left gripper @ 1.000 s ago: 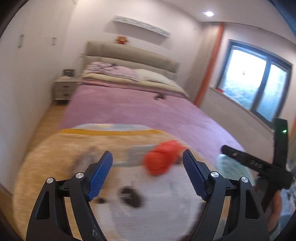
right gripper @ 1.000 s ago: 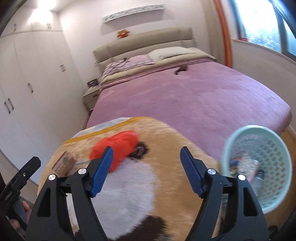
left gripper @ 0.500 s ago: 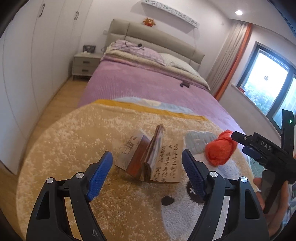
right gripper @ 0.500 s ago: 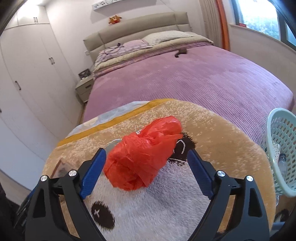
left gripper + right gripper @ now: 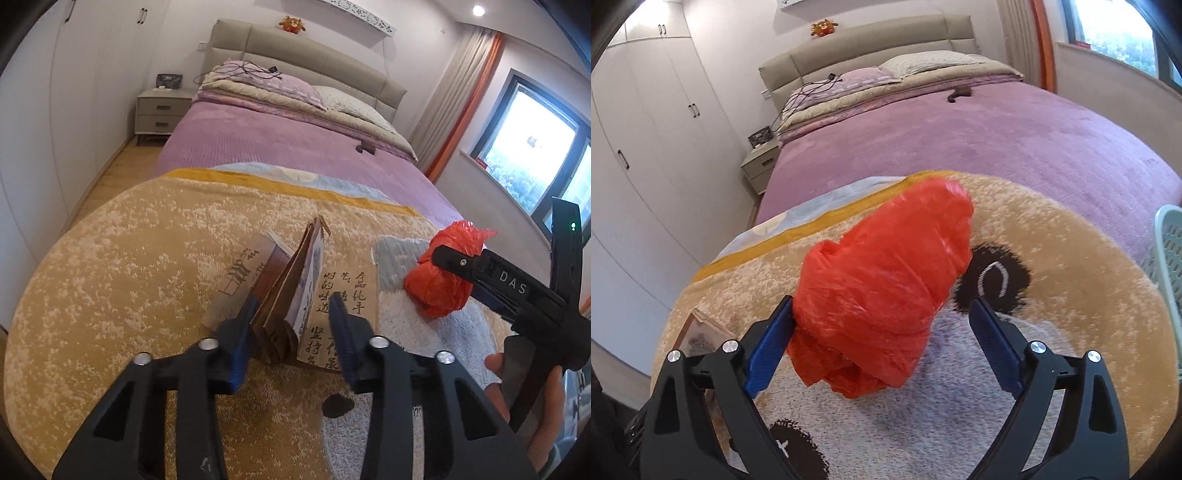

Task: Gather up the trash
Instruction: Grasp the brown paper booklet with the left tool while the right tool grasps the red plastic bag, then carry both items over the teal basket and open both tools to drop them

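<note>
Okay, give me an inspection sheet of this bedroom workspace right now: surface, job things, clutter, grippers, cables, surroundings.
Surface: tan fluffy blanket with a cartoon face, spread over the foot of a purple bed.
Job's things: folded paper bag with printed characters, lying on the blanket; crumpled red plastic bag beside it; green mesh basket at the right edge.
Clutter: small dark object on the bedspread.
Grippers: left gripper closing, paper bag between its jaws; right gripper opening, its jaws either side of the red bag, left pad at the plastic.
Cables: black cable lying on the pillows.
Surroundings: nightstand, white wardrobe, window.
</note>
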Demonstrator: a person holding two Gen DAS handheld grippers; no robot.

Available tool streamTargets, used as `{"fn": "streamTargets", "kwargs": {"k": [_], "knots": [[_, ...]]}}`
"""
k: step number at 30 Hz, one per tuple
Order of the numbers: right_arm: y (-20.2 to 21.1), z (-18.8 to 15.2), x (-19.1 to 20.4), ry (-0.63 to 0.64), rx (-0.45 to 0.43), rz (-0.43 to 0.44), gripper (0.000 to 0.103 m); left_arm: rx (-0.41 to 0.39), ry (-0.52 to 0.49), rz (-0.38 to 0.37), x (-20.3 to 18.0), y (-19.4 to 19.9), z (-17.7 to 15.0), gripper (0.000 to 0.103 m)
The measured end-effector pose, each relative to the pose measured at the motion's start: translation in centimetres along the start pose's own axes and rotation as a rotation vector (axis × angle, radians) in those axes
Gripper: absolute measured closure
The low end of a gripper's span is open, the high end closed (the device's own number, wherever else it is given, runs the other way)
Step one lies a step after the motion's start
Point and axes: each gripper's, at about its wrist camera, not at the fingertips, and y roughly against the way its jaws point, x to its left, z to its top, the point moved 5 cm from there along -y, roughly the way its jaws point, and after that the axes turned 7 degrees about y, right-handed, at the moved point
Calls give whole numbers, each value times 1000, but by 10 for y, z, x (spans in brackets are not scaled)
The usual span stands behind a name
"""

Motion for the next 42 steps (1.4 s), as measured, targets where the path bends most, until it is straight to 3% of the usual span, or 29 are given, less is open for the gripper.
{"fn": "streamTargets", "kwargs": {"k": [3,5,11,14,25,42], "knots": [[-3,-2,4,13,11,31,17,0,12,-4,3,0,-1,83],[-1,-1,9,38,9,69,37,0,14,-10,3,1,-1,85],[10,-3,17,85,-6,78,58,-11,4,-1,1,4,-3,93],[19,-4,10,88,-11,84,61,-14,17,-16,0,9,-5,99],[69,-11,-40,11,-17,103,61,-47,-21,-72,-38,40,-11,99],[148,-10,-168,-146,-72,22,62,-19,-219,-229,-192,33,-40,99]]}}
